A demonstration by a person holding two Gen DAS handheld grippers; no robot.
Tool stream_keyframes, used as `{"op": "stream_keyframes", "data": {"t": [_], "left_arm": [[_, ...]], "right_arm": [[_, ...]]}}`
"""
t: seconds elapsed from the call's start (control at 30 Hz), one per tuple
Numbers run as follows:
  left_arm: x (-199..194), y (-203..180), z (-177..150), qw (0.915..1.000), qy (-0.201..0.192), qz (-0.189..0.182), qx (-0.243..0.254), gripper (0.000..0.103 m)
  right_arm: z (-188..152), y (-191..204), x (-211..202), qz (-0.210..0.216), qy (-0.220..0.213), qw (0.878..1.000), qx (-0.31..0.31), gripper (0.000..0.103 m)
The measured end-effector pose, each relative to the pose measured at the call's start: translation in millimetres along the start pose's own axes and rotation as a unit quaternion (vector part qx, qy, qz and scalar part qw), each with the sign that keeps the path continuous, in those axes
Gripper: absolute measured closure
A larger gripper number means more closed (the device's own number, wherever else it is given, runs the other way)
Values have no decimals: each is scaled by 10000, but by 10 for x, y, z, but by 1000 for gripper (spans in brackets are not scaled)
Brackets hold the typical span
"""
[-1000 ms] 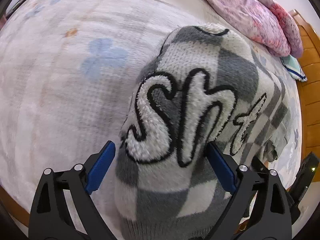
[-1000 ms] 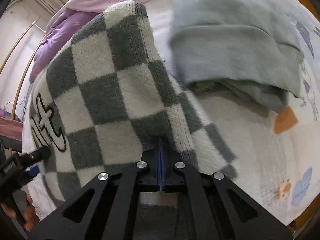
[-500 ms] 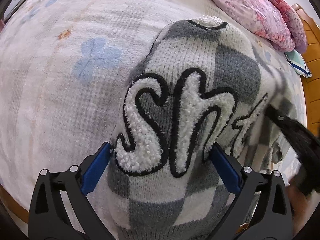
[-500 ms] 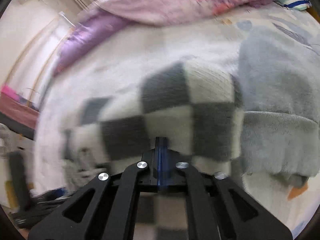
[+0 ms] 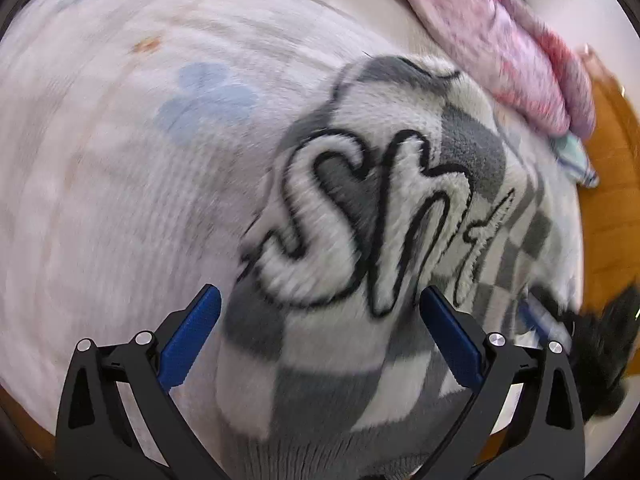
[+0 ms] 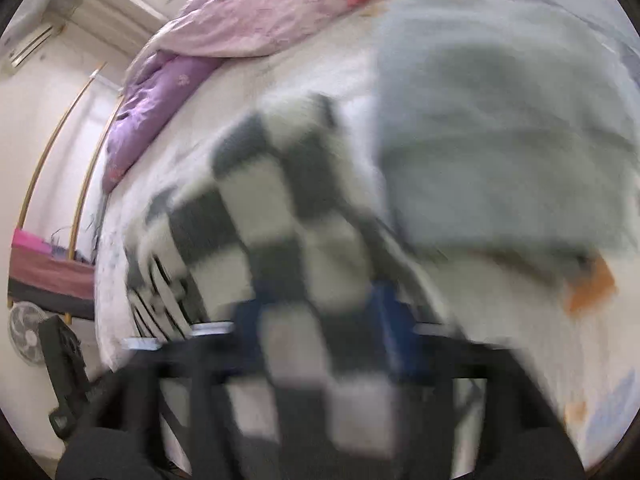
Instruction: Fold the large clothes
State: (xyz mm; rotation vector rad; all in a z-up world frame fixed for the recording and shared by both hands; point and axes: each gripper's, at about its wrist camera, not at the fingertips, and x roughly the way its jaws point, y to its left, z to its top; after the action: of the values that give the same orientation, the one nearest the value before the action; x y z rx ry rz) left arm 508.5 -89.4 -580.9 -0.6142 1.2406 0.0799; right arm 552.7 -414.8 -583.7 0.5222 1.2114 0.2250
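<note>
A grey and white checkered knit sweater (image 5: 384, 216) with fluffy white letters outlined in black lies folded on the bed. My left gripper (image 5: 320, 316) is open, its blue fingers (image 5: 192, 332) on either side of the sweater's near end. In the blurred right wrist view the same sweater (image 6: 280, 216) lies ahead, and my right gripper (image 6: 320, 320) has its blue fingers (image 6: 390, 320) spread apart over the cloth. The right gripper also shows in the left wrist view (image 5: 592, 332) as a dark blur at the right.
The bed (image 5: 120, 160) has a pale sheet with faint prints. A pink quilt (image 5: 520, 48) lies at the far end. A folded grey garment (image 6: 500, 128) lies to the right of the sweater. A wooden bed frame (image 5: 608, 200) runs along the right.
My right gripper was shut on the sweater's edge and has now opened, letting the cloth go. The left gripper stays open and has drawn back a little. Both views are blurred by motion.
</note>
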Motion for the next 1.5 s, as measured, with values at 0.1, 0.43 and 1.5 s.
{"op": "stream_keyframes", "data": {"t": [0.1, 0.43, 1.5], "left_arm": [[-57, 95, -166, 9999, -57, -65, -109, 4], [61, 203, -627, 9996, 237, -152, 81, 4], [-202, -520, -735, 9958, -520, 161, 740, 61]], "right_arm": [[-357, -250, -162, -70, -9, 9994, 349, 28], [-1181, -737, 12, 938, 458, 9768, 1868, 28], [-982, 346, 201, 828, -80, 9961, 302, 55]]}}
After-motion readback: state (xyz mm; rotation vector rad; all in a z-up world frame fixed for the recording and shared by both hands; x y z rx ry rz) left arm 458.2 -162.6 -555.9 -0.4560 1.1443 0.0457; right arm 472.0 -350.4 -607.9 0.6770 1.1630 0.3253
